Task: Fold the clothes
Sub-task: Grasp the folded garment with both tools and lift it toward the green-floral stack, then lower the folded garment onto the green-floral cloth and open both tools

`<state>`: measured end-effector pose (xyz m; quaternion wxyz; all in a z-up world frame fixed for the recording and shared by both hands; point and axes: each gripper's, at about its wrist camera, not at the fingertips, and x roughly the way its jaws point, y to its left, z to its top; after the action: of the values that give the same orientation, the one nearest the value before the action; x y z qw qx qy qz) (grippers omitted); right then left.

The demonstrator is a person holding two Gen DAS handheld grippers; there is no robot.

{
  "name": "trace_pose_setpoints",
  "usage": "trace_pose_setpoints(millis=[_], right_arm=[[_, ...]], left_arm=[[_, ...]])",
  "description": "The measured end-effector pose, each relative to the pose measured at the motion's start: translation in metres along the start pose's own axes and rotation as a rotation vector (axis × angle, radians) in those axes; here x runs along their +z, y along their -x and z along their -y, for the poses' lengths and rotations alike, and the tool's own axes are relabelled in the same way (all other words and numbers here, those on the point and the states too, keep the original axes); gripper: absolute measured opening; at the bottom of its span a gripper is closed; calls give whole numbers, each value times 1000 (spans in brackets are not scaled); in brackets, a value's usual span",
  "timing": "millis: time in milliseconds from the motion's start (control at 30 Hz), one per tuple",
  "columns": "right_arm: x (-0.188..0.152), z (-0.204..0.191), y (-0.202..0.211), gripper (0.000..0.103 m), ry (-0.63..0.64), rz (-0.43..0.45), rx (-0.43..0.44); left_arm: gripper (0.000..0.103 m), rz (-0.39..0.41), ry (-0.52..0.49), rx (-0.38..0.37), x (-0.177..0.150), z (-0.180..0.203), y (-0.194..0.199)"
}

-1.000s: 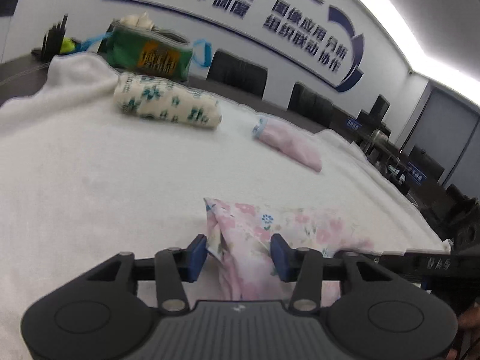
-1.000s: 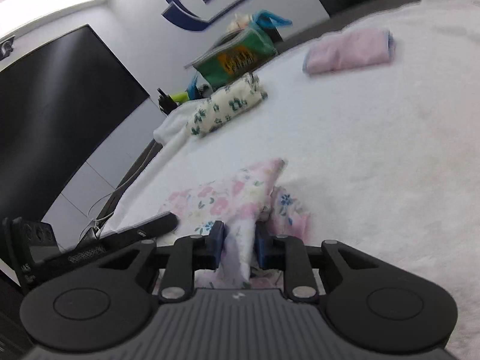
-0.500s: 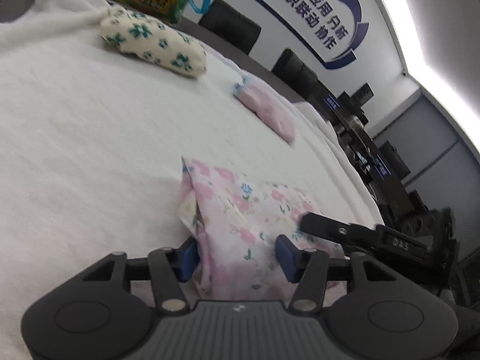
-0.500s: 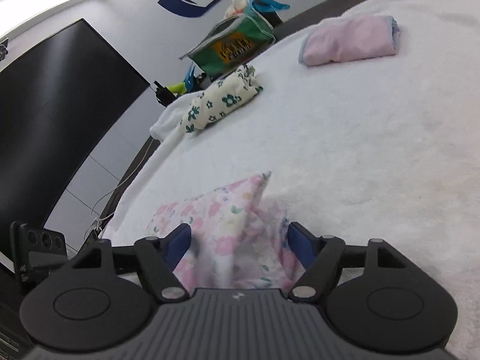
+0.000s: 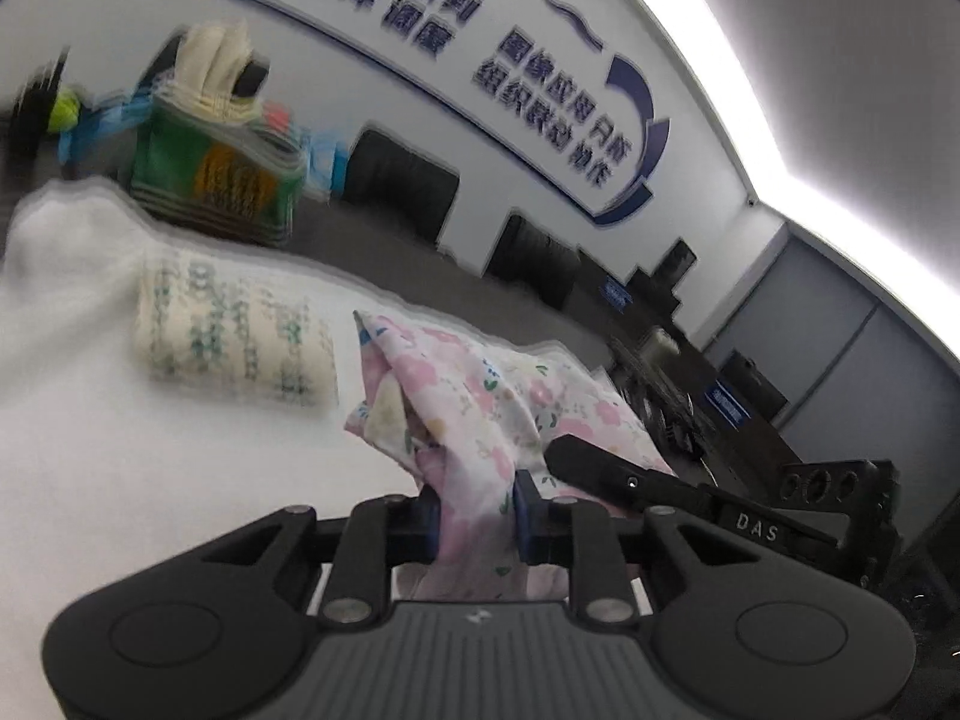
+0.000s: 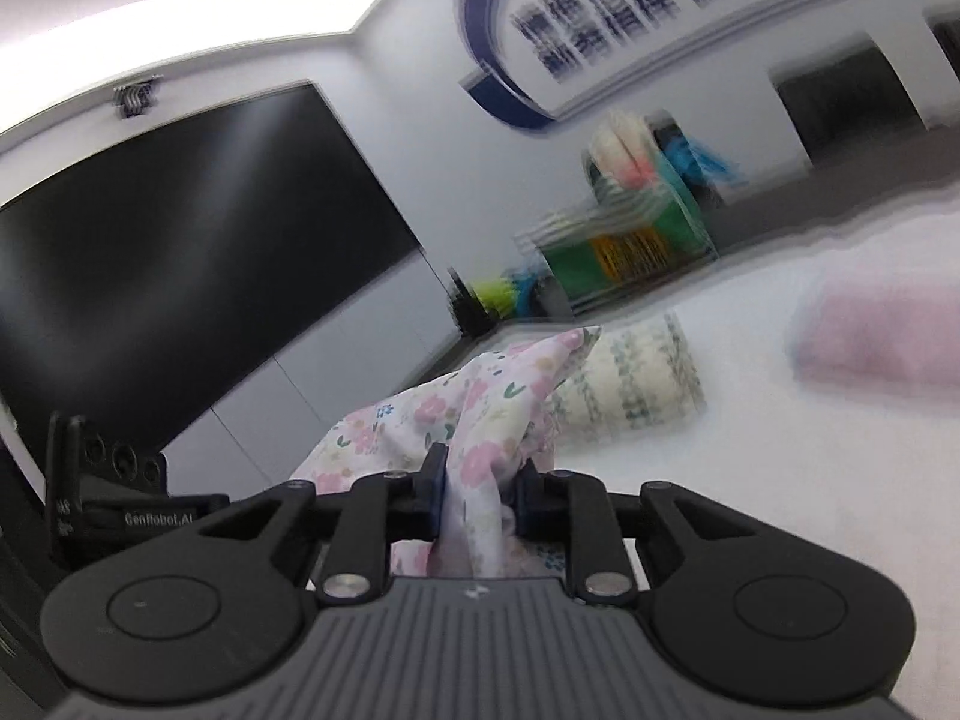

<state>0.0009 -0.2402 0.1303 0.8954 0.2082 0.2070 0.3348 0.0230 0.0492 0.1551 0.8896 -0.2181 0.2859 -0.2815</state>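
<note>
Both tongs (image 5: 474,510) (image 6: 477,495) clamping floral garment (image 5: 480,402), peak upward.

Floral garment (image 5: 480,414) between both tongs: left tongs (image 5: 474,516) pinch one end, right tongs (image 6: 477,495) pinch other. Garment raised above tabletop (image 5: 120,450). Rolled leaf-print cloth (image 5: 234,336) on tabletop behind garment, to left in left wrist view. Folded cloth (image 6: 876,336) right of roll, apart. Bag (image 5: 216,180) behind roll, at tabletop's far edge. Chairs (image 5: 402,186) behind tabletop, against wall.
</note>
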Motion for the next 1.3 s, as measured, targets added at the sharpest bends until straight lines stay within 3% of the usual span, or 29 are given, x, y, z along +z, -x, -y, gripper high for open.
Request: trace_pose_setpoints(millis=[67, 200, 333, 467, 633, 667, 700, 733, 767, 833, 933, 1000, 1033, 1067, 1100, 1133, 1267, 1300], right_arm=[[36, -5, -29, 20, 59, 47, 5], [79, 9, -96, 20, 63, 36, -9], [102, 35, -165, 20, 45, -20, -58], [100, 68, -224, 20, -28, -94, -99], [71, 101, -269, 21, -28, -168, -154], [63, 107, -276, 23, -21, -187, -174], [56, 113, -280, 34, -5, -197, -200], [52, 118, -278, 57, 16, -183, -227], [52, 121, -274, 65, 27, -171, -246], [58, 120, -260, 68, 49, -158, -218], [71, 99, -242, 68, 201, -58, -291], [79, 82, -240, 64, 295, 14, -332], [80, 76, -246, 53, 314, 26, -327], [82, 71, -252, 46, 332, 35, -320], [83, 65, -257, 29, 349, 44, -312], [79, 64, -270, 14, 361, 23, -331], [50, 78, -313, 7, 353, -88, -401], [41, 85, -318, 7, 341, -102, -410]], left_arm=[[20, 29, 7, 40, 35, -9, -11], [20, 58, 27, 124, 91, -41, -45], [20, -2, 120, 137, 125, -100, -92], [20, -25, 168, 206, 132, -142, -125], [24, -93, 228, 258, 110, -193, -166], [35, -84, 233, 253, 105, -199, -168], [37, -75, 237, 248, 99, -204, -170], [38, -67, 240, 241, 93, -209, -172], [40, -68, 228, 223, 96, -209, -168], [46, -34, 187, 246, 105, -202, -155], [47, 83, 66, 340, 121, -176, -138], [45, 189, -16, 399, 127, -153, -133], [42, 241, -49, 421, 127, -144, -136], [30, 266, -84, 451, 126, -135, -144], [14, 253, -104, 492, 121, -133, -158], [8, 238, -120, 529, 116, -131, -170], [7, 143, -97, 582, 74, -155, -207], [7, 155, -115, 583, 63, -158, -207]])
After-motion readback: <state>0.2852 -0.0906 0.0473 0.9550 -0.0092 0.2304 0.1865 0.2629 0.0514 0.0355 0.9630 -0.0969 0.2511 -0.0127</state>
